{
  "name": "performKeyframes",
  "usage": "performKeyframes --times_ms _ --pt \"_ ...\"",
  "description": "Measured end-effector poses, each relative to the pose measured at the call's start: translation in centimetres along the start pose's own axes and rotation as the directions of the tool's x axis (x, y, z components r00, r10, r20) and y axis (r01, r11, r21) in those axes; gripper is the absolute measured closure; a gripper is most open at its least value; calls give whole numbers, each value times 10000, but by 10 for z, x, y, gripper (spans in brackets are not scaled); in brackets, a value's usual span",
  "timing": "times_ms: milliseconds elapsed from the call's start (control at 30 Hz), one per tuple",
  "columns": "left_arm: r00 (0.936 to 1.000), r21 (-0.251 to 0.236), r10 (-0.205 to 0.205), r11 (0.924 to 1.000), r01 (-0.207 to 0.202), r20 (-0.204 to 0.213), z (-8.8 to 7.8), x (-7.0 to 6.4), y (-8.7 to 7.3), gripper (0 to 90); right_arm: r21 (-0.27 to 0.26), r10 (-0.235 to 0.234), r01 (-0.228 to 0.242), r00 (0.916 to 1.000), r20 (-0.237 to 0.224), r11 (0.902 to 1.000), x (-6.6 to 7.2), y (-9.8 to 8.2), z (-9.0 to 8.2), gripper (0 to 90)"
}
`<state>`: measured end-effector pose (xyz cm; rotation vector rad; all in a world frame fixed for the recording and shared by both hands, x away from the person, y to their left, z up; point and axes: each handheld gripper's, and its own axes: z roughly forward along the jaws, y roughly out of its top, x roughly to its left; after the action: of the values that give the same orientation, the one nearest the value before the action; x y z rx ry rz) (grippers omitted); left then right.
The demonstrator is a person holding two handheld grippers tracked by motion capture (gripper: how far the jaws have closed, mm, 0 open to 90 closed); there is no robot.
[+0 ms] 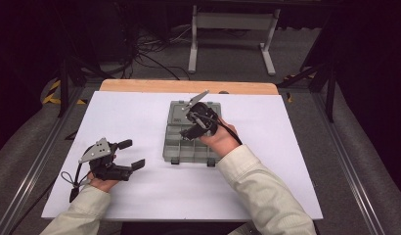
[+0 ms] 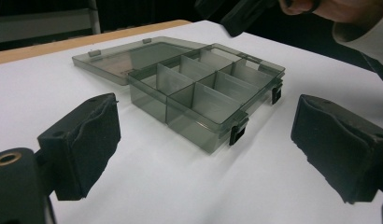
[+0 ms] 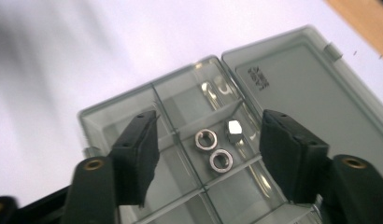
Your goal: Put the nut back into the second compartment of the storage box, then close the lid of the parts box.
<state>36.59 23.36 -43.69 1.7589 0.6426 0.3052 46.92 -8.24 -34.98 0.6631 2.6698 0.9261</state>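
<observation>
Steel nuts (image 3: 213,149) lie in the grey box's (image 3: 133,107) middle compartment, frame centre, between the right gripper's (image 3: 208,154) spread fingers; left gripper's (image 2: 203,154) fingers spread too.

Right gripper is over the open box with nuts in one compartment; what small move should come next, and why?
Probably lift the right gripper clear of the box. Its jaws stand open with nothing between them, and three nuts already lie loose in one compartment below, so the drop looks done. The left gripper sits open on the table, away from the box.
</observation>
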Motion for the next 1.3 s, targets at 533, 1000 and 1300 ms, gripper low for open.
performKeyframes --times_ms 533,1000,1300 --pt "9990 797 299 9964 -272 -321 8 -4 11 151 -1917 15 36 9996 265 9815 13 -30 -61 186" --pt "9972 1321 180 9912 -83 -725 16 -2 23 349 -2585 284 -133 9981 549 9659 6 -64 -85 91" --pt "9942 2116 127 9773 103 -1071 29 0 38 697 -2637 621 -483 9971 443 9634 -10 -74 -92 483"
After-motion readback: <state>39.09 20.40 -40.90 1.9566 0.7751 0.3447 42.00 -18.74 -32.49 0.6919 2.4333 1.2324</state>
